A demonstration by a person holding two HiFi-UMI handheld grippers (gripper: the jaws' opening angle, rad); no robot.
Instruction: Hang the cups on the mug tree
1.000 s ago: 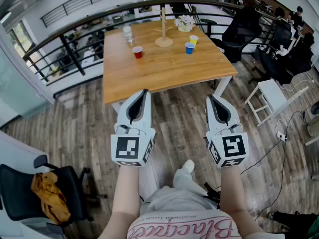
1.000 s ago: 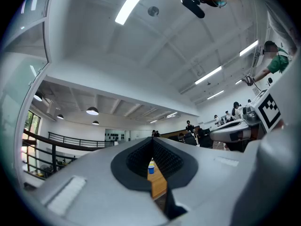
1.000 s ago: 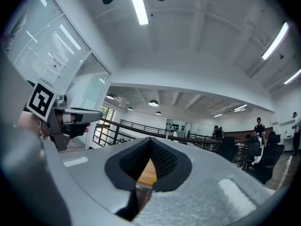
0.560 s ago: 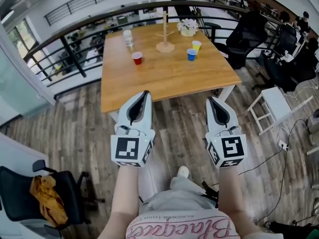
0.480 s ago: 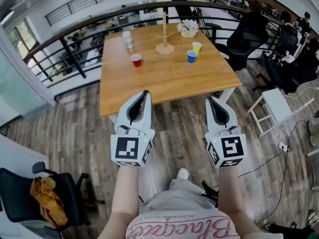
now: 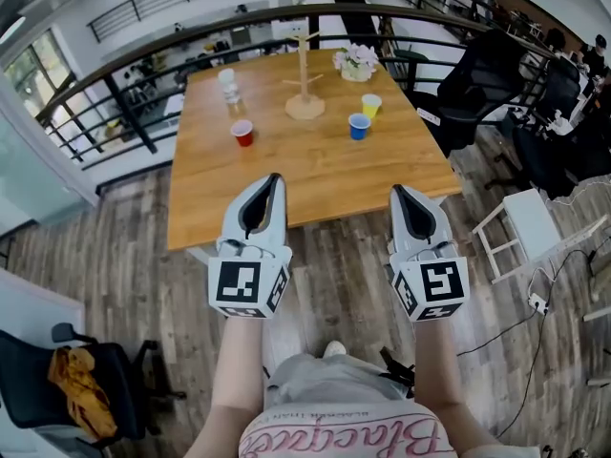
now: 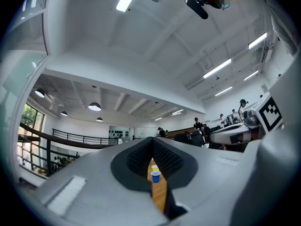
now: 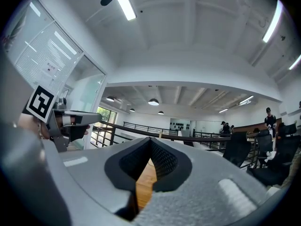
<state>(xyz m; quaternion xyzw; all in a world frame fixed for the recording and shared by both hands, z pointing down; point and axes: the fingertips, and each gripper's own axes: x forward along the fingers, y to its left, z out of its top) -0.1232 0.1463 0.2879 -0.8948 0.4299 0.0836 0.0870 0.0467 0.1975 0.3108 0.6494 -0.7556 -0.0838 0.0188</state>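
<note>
A wooden mug tree (image 6: 304, 69) stands at the far middle of the wooden table (image 6: 315, 175). A red cup (image 6: 242, 133) sits left of it; a blue cup (image 6: 358, 126) and a yellow cup (image 6: 371, 106) sit to its right. All three stand on the tabletop. My left gripper (image 6: 275, 179) and right gripper (image 6: 394, 192) hover side by side at the table's near edge, both shut and empty. The left gripper view shows the blue cup (image 7: 155, 175) and the yellow cup (image 7: 154, 167) through the slit below its shut jaws.
A clear bottle (image 6: 228, 86) and a flower pot (image 6: 356, 62) stand near the table's far edge. A black railing (image 6: 143, 60) runs behind the table. Black office chairs (image 6: 477, 74) are at the right, a white stool (image 6: 523, 219) nearer, another chair (image 6: 72, 380) at bottom left.
The table has come closer in the head view, so the person has stepped toward it. Both grippers stay shut and side by side.
</note>
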